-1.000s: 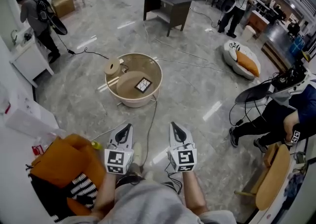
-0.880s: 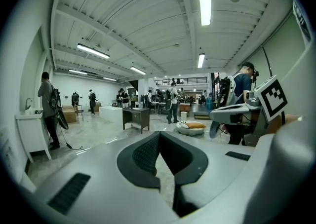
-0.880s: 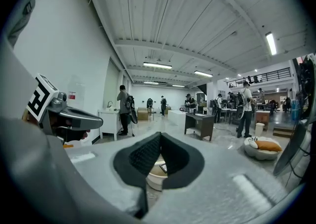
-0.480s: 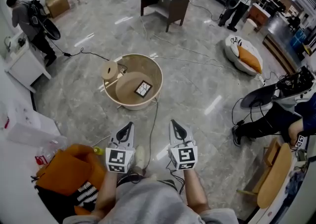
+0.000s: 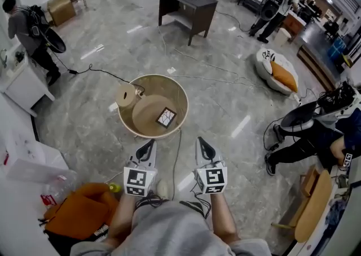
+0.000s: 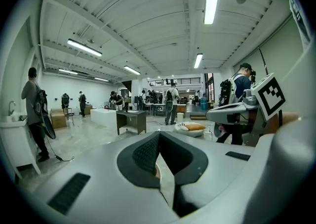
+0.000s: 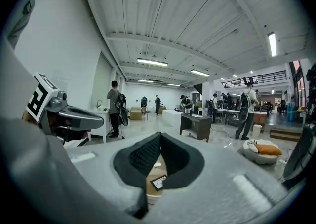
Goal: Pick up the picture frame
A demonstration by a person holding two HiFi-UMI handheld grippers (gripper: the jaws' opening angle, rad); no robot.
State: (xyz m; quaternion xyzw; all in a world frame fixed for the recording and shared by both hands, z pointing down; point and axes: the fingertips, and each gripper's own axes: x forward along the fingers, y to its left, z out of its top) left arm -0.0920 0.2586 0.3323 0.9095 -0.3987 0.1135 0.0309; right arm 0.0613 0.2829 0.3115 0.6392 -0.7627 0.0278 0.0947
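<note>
The picture frame (image 5: 166, 117) is small and dark-edged with a white patterned face. It lies on a tan disc inside a round wooden table (image 5: 181, 88) straight ahead on the floor. Through the right gripper view the frame (image 7: 159, 182) shows low between the pads. My left gripper (image 5: 149, 144) and right gripper (image 5: 202, 141) are held side by side just short of the table's near rim, both shut and empty, pointing at it. In their own views the left gripper (image 6: 159, 133) and right gripper (image 7: 160, 134) have their tips touching.
A small wooden disc (image 5: 125, 96) stands on the table's left rim. A cable (image 5: 176, 153) runs across the floor between the grippers. An orange bag (image 5: 76, 215) lies lower left, a seated person (image 5: 316, 131) is at the right, a dark desk (image 5: 187, 4) beyond.
Both grippers have travelled forward together; the round table with the frame now sits lower in the head view and nearer their tips. Jaws stay shut.
</note>
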